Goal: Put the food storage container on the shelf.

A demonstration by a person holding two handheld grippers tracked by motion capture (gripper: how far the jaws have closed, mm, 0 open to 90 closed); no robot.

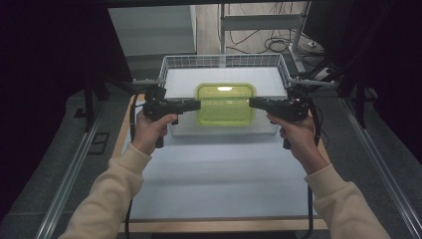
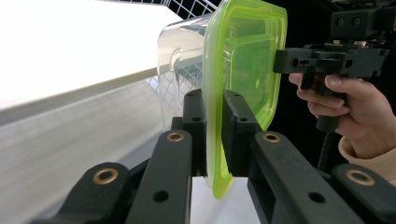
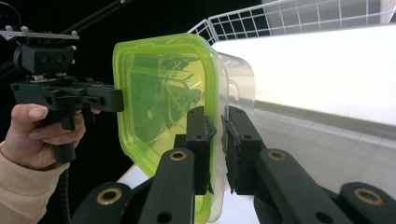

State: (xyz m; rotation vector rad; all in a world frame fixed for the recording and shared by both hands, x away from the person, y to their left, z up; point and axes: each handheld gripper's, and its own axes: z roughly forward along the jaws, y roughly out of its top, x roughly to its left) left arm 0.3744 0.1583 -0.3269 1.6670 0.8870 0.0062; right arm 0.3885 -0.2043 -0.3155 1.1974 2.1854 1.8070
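A clear plastic container with a lime-green lid point(image 1: 225, 102) hangs over the front of a white wire basket point(image 1: 169, 63), held from both sides. My left gripper point(image 1: 199, 105) is shut on the lid's left rim; in the left gripper view its pads point(image 2: 236, 130) pinch the green edge point(image 2: 215, 154). On the opposite rim, my right gripper point(image 1: 250, 102) is shut; the right gripper view has its pads point(image 3: 198, 140) clamping the lid edge point(image 3: 215, 116). Each gripper view also shows the other hand and its gripper across the container point(image 2: 243, 51).
The basket holds a white board point(image 1: 224, 77). A white mat point(image 1: 219, 169) covers the wooden table in front. Metal rails point(image 1: 69, 174) run along both sides. A desk frame and cables point(image 1: 278, 42) stand behind the basket.
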